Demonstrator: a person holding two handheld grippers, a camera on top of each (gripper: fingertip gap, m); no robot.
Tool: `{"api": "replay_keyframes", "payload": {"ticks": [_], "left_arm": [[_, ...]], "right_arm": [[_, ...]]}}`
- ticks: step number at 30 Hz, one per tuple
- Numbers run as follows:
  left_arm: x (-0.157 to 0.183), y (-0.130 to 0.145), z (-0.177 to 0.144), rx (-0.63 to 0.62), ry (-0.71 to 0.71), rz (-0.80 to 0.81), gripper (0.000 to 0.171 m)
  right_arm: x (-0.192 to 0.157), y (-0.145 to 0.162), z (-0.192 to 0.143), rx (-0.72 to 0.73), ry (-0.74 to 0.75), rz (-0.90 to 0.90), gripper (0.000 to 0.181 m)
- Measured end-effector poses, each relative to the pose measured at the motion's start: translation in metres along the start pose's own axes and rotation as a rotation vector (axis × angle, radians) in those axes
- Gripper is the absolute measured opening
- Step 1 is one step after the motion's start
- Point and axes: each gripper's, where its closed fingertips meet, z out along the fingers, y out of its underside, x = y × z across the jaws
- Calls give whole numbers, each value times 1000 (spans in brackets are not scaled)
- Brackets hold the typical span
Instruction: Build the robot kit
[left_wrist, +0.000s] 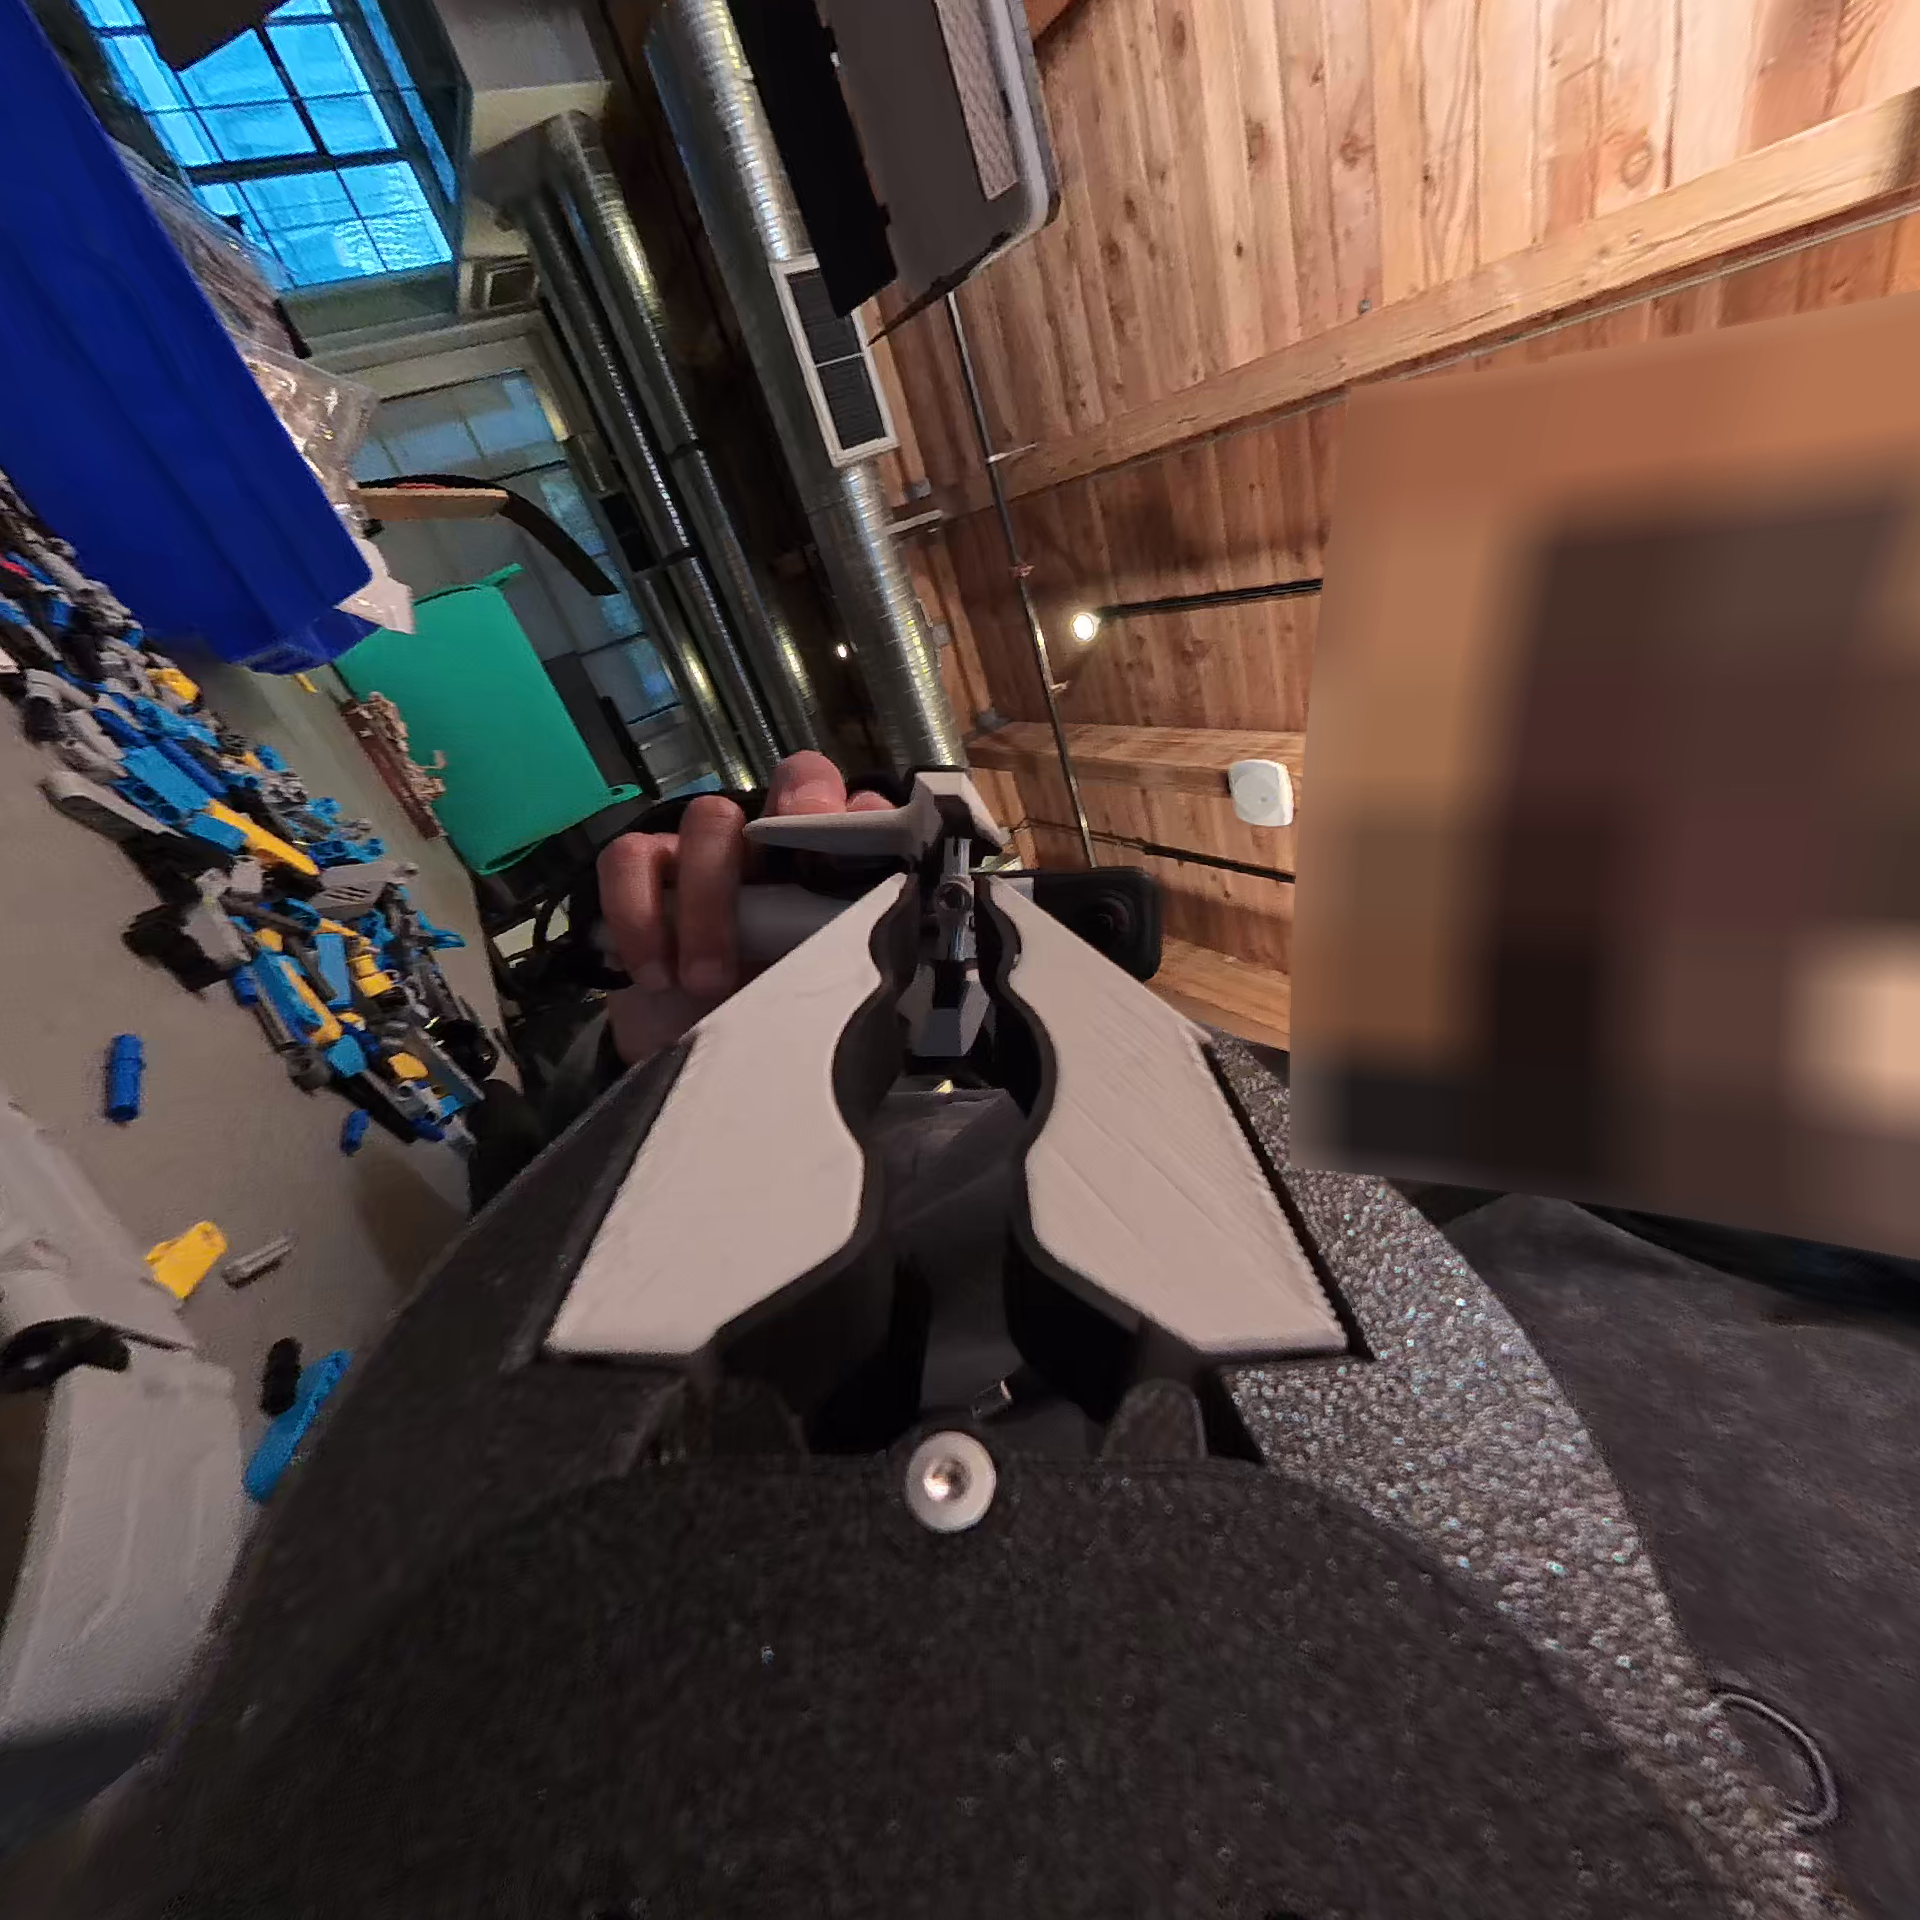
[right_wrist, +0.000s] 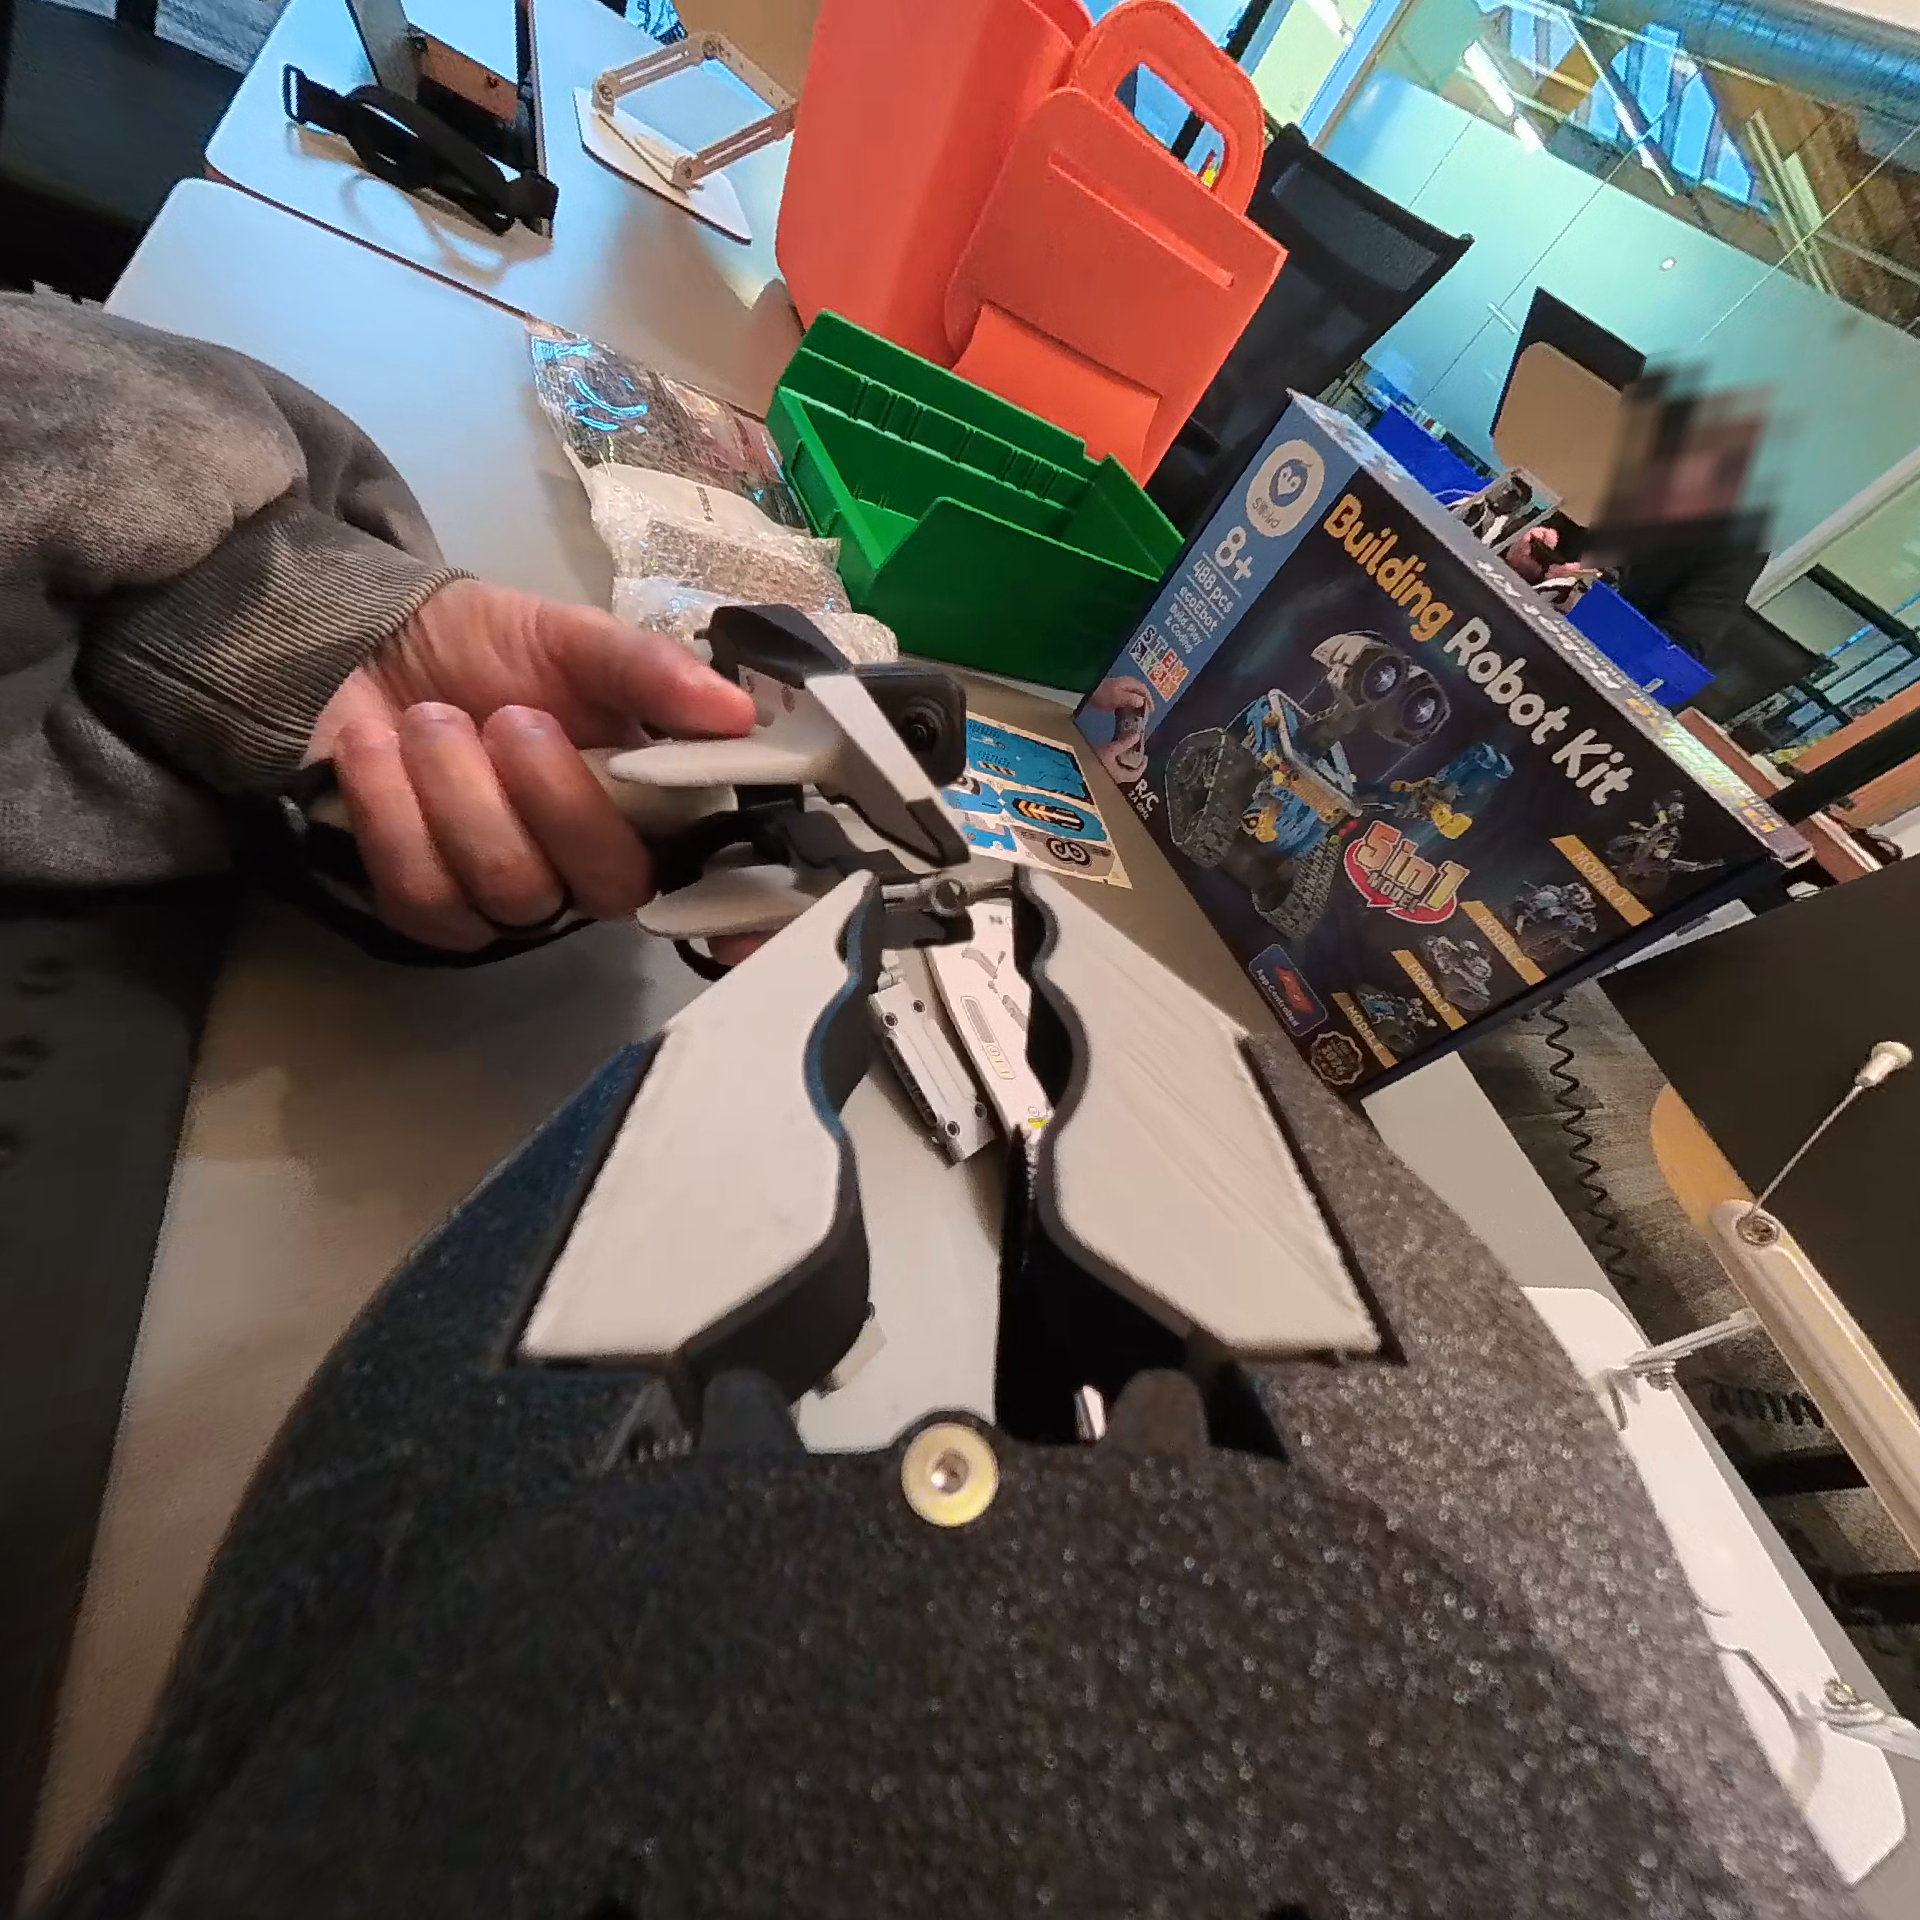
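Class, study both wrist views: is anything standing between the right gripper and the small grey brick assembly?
Nothing visible does. The grey brick assembly already sits between the fingers of the right gripper, above the table. The left gripper meets the assembly's top end.

Kit box (right_wrist: 1455, 810) stands on the surface (right_wrist: 343, 343), right of the sticker sheet (right_wrist: 1023, 810). Divided bin (right_wrist: 966, 520) behind the sheet, felt bag (right_wrist: 1018, 239) behind the bin, plastic bags (right_wrist: 675, 488) left of it.
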Motion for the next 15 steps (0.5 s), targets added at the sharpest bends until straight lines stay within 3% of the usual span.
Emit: {"api": "replay_keyframes", "payload": {"ticks": [11,13,15], "left_arm": [[0,10,5,-72,-52,114,6],[5,8,4,-63,-52,158,5],[7,6,2,-55,-72,212,5]], "right_arm": [[-5,4,-1,-8,-33,101,23],[-8,8,-7,-22,-71,199,40],[-10,18,-18,-53,-107,291,44]]}}
